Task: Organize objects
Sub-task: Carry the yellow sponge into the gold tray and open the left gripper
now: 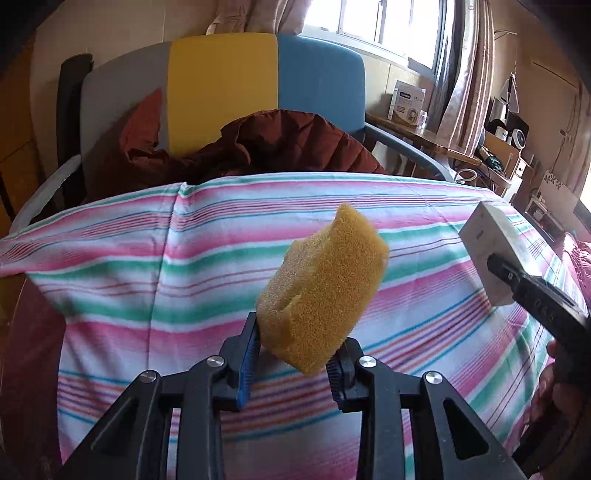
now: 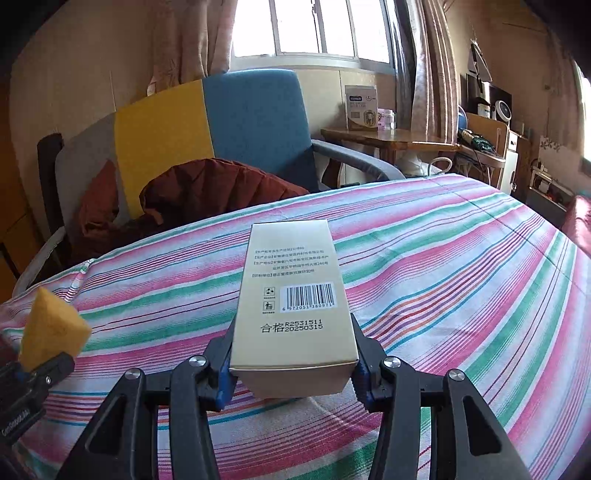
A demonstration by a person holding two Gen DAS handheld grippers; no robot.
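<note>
1. the left gripper (image 1: 295, 354) is clamped tight on a yellow sponge (image 1: 325, 291); the blue pads bite into its near end and squash it a little.
2. the sponge is held up off the bed, its long axis running away from the gripper and tilting up to the right, free end highest.
3. seen from the right wrist, the same sponge (image 2: 50, 328) shows at the far left edge, a corner of it pointing up.
4. the right gripper (image 2: 291, 369) has its jaws partly closed on a gold carton (image 2: 295, 299), one pad on each long side near the close end.
5. the carton points straight ahead along the fingers, long axis away from the hand, the printed face with the barcode turned up; it hangs above the bedcover.
6. in the left wrist view the carton (image 1: 491, 243) appears at the right as a pale box, well apart from the sponge.
7. under both lies a striped sheet (image 1: 147, 258) in pink, green, white and blue, with a fold running down its left part.
8. beyond the bed stands an armchair (image 2: 251, 122) with grey, yellow and blue panels, a rust-brown quilted jacket (image 2: 221, 188) heaped on its seat.
9. further back are a bright window (image 2: 314, 29) with patterned curtains, and a wooden side table (image 2: 388, 140) carrying a box.
10. cluttered shelves fill the right-hand wall.
</note>
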